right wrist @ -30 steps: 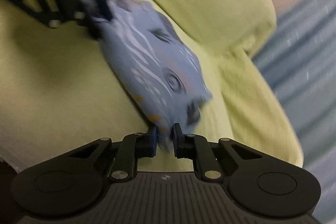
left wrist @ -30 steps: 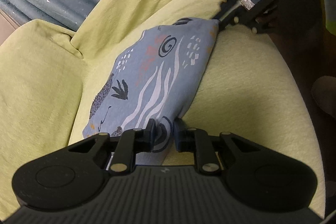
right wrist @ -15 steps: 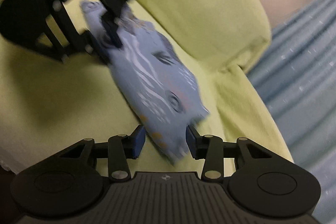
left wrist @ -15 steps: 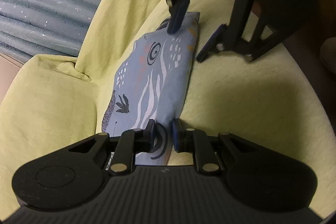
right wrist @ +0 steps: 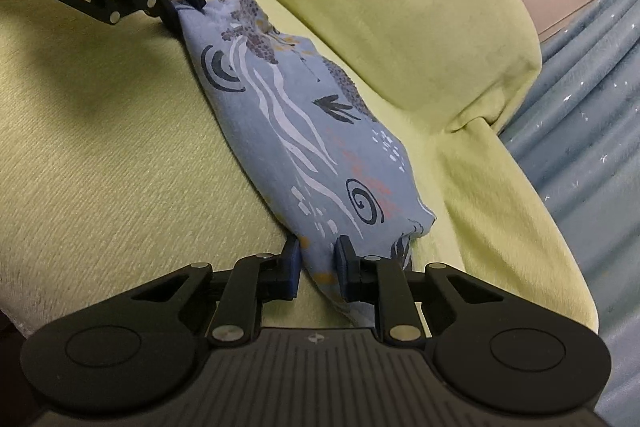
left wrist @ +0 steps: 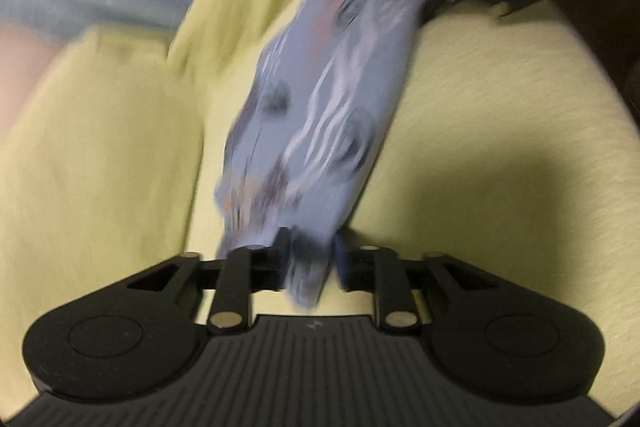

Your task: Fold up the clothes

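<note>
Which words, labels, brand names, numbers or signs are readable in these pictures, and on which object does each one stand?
No readable word or number appears.
Small pale emblem on the black ribbed body of the right gripper: a logo mark only, with no legible letters.
The same emblem behind the left gripper: blurred, unreadable.
Blue patterned cloth: only drawings (spirals, wavy stripes, spotted animals), no text.
Yellow-green sofa cushion: no label visible.
</note>
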Action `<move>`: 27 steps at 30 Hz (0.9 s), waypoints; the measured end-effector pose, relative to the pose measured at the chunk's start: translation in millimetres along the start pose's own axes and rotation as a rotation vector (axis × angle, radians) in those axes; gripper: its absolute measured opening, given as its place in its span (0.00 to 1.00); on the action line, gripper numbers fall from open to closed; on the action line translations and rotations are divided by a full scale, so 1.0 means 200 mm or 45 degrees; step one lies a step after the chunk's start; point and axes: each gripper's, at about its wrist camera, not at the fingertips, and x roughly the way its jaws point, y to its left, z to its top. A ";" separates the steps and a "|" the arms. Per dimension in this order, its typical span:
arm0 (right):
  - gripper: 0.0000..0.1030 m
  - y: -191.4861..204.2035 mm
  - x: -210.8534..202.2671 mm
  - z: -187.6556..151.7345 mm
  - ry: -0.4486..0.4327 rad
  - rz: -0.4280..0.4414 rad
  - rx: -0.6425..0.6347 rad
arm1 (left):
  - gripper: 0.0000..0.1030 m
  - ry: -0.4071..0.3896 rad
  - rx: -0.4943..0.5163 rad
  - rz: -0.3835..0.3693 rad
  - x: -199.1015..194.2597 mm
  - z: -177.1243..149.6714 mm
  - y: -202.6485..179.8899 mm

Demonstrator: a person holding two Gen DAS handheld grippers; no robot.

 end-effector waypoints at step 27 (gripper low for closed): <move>0.09 -0.14 -0.03 0.02 0.038 0.088 0.110 | 0.02 0.118 -0.178 -0.145 0.00 -0.04 0.13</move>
